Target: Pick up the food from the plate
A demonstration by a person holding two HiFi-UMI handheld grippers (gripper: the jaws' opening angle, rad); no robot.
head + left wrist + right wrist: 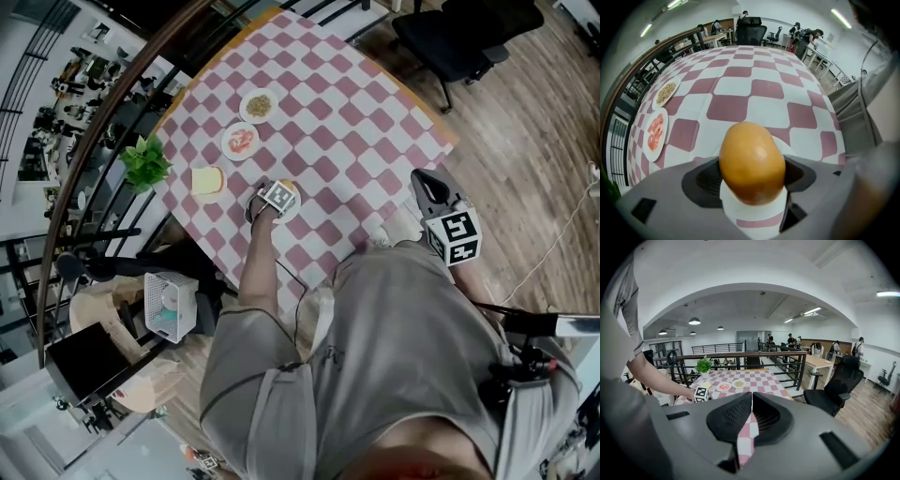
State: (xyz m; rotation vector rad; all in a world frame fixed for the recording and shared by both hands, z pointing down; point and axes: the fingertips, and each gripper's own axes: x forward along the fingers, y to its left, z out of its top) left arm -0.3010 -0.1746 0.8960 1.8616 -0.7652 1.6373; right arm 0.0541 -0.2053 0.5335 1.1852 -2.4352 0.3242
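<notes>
Gripping bread roll point(752, 157) on white plate point(754, 219), worktop point(754, 89) near edge: left gripper point(269, 199) fingers wide, pressed on roll's flanks. Squeeze lightly, roll likely soft; lift straight up. Right gripper point(751, 420) fingers together, idle, well apart.

Grey short-sleeved shirt point(375, 356); grey left claw point(752, 173), right claw point(751, 401); black ribbed pads point(733, 418); white cube point(456, 236), black square markers.
</notes>
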